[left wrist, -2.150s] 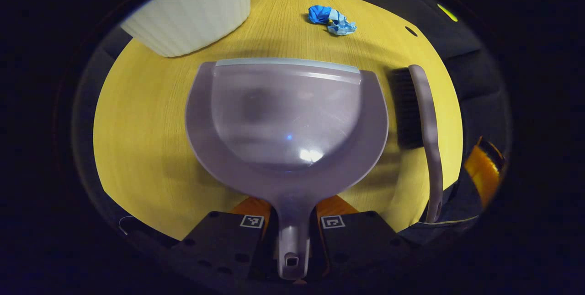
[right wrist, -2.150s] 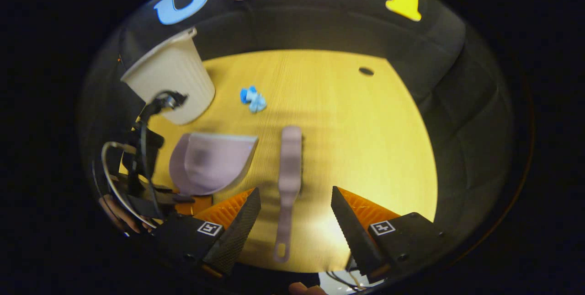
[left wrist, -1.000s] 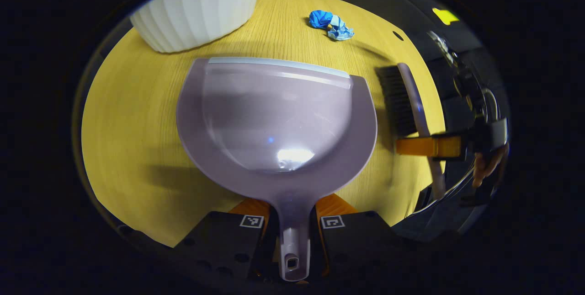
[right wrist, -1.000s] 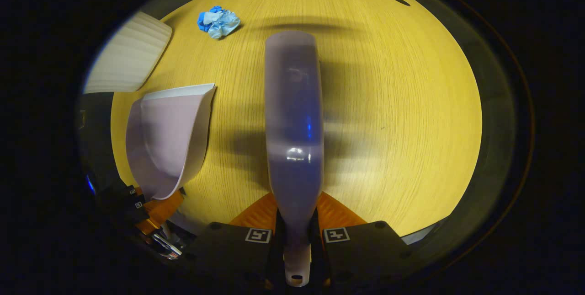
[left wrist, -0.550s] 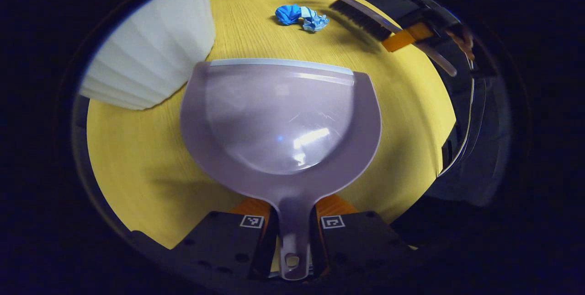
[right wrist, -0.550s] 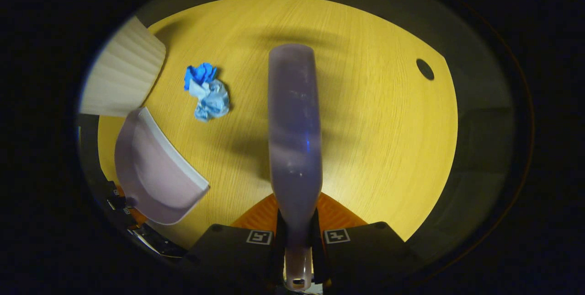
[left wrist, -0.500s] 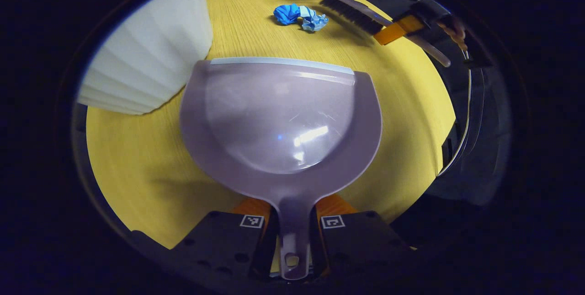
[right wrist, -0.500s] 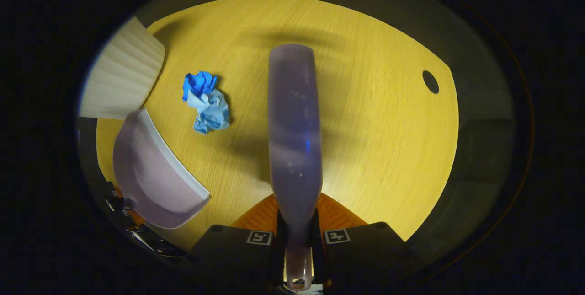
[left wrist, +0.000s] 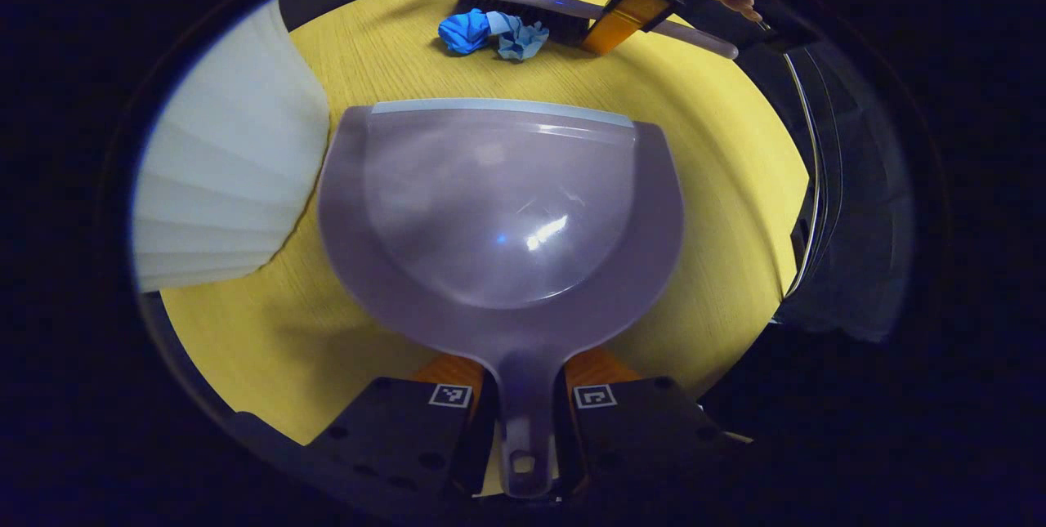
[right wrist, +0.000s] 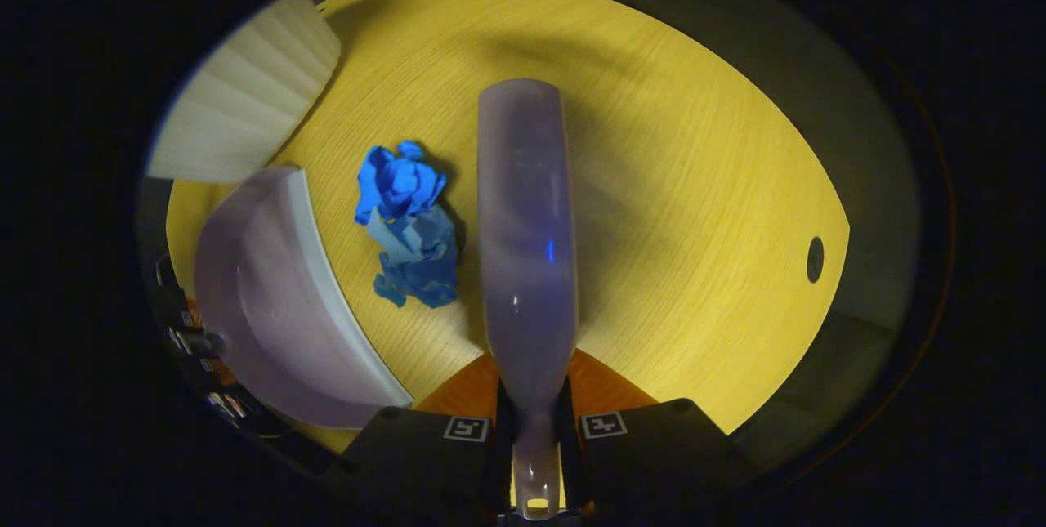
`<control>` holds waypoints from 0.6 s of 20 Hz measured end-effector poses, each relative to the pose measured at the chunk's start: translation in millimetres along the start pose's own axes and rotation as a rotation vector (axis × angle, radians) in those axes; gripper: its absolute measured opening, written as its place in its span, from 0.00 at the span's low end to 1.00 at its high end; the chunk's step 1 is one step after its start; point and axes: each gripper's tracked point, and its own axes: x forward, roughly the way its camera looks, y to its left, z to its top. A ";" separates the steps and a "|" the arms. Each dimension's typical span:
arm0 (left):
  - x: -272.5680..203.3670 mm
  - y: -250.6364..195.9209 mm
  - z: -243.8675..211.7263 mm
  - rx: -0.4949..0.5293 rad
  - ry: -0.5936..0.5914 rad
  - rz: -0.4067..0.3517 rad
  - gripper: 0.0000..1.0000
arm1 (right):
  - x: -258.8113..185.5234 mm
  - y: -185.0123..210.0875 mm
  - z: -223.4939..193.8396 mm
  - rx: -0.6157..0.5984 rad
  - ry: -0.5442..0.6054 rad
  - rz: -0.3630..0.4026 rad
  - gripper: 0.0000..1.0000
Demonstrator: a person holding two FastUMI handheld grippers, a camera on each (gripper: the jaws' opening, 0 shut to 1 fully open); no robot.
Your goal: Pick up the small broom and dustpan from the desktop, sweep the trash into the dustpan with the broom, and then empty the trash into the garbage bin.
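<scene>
My left gripper (left wrist: 523, 384) is shut on the handle of the pale lilac dustpan (left wrist: 498, 208), whose lip faces away from me across the yellow desktop (left wrist: 719, 151). Beyond that lip lies the crumpled blue trash (left wrist: 490, 30). Right behind the trash is the small broom (left wrist: 531, 4), bristles down, held by the right gripper (left wrist: 625, 11). In the right gripper view my right gripper (right wrist: 531, 421) is shut on the broom (right wrist: 527, 241) handle. The blue trash (right wrist: 409, 225) lies just left of the broom, between it and the dustpan (right wrist: 270, 323).
The white ribbed garbage bin (left wrist: 229, 184) stands left of the dustpan, close to its rim, and the bin (right wrist: 245, 102) sits at the upper left in the right gripper view. A small dark hole (right wrist: 815, 259) marks the desktop (right wrist: 695, 184) at the right.
The right gripper has closed on the broom, lifted it and carried it behind the blue trash. The dustpan has swung round so that its lip faces the trash, closer to the bin.
</scene>
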 end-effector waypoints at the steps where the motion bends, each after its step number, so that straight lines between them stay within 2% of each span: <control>1: 0.8 3.5 3.6 0.021 0.003 0.009 0.29 | -0.8 6.4 -7.7 -0.075 0.011 0.007 0.26; 4: -1.2 12.3 8.4 0.090 -0.016 0.042 0.29 | -8.4 21.8 -37.2 -0.257 0.076 0.091 0.27; 6: -4.0 14.6 8.9 0.101 -0.034 0.037 0.29 | -8.2 20.5 -51.3 -0.251 0.076 0.143 0.27; 8: 1.1 13.7 8.7 0.105 -0.058 0.031 0.29 | -4.9 30.9 -54.3 -0.188 0.077 0.248 0.27; 10: -1.6 9.8 3.8 0.115 -0.069 0.025 0.28 | 1.2 23.3 -51.6 -0.197 0.087 0.239 0.27; 12: -4.3 8.5 3.5 0.105 -0.081 0.019 0.29 | 10.0 2.1 -51.3 -0.179 0.078 0.182 0.27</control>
